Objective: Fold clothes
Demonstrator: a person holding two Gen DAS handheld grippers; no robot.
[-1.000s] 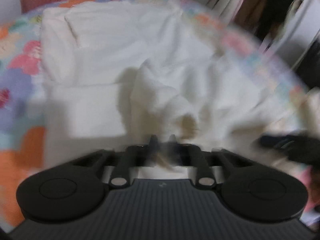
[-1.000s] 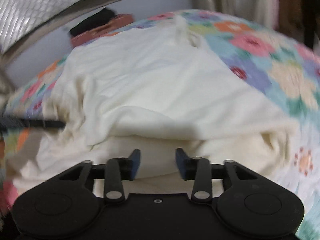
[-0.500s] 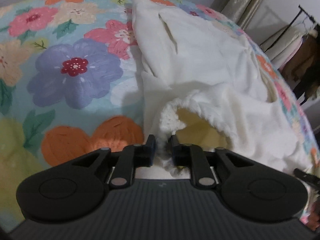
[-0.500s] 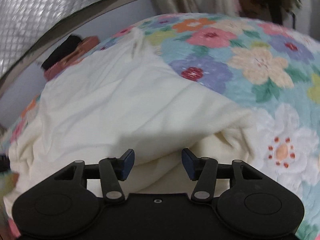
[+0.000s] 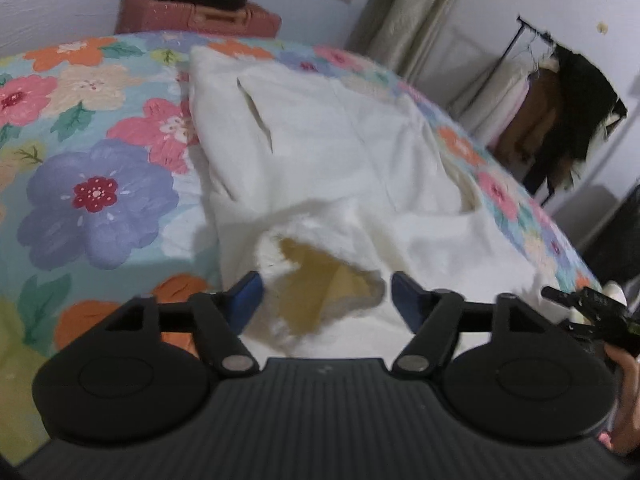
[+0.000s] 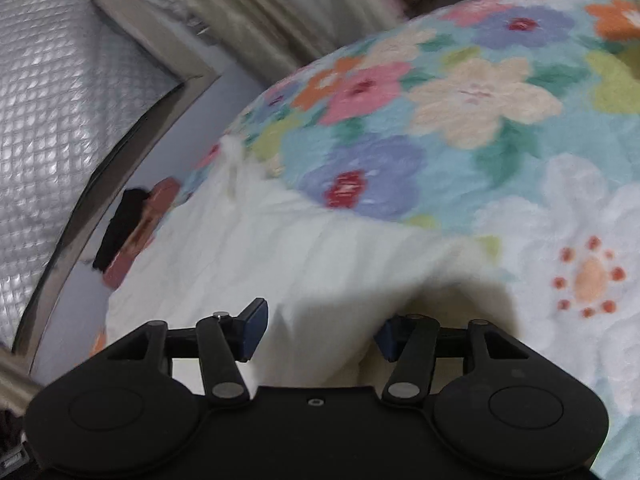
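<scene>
A cream-white garment (image 5: pixel 340 140) lies spread on the flowered bedspread (image 5: pixel 96 200). Its fuzzy sleeve cuff (image 5: pixel 320 288), with a yellowish inside, lies between the jaws of my left gripper (image 5: pixel 326 292). Those jaws are opening and the blue pads stand clear of the cloth on both sides. In the right wrist view a raised fold of the same garment (image 6: pixel 260 260) sits between the jaws of my right gripper (image 6: pixel 320 326), which is open and does not pinch it. A hand (image 5: pixel 626 392) on the other gripper's black body shows at the left wrist view's right edge.
A reddish suitcase (image 5: pixel 200 20) with black cloth on top stands beyond the bed's far end. A clothes rack (image 5: pixel 560 120) with dark hanging garments and a pale curtain (image 5: pixel 412 12) stand to the right. A quilted silver panel (image 6: pixel 60 100) fills the right wrist view's upper left.
The left jaws went from shut on the cuff to wide apart, and the cuff dropped free. The right gripper rolled and slid toward the garment's edge, its jaws a little wider.
</scene>
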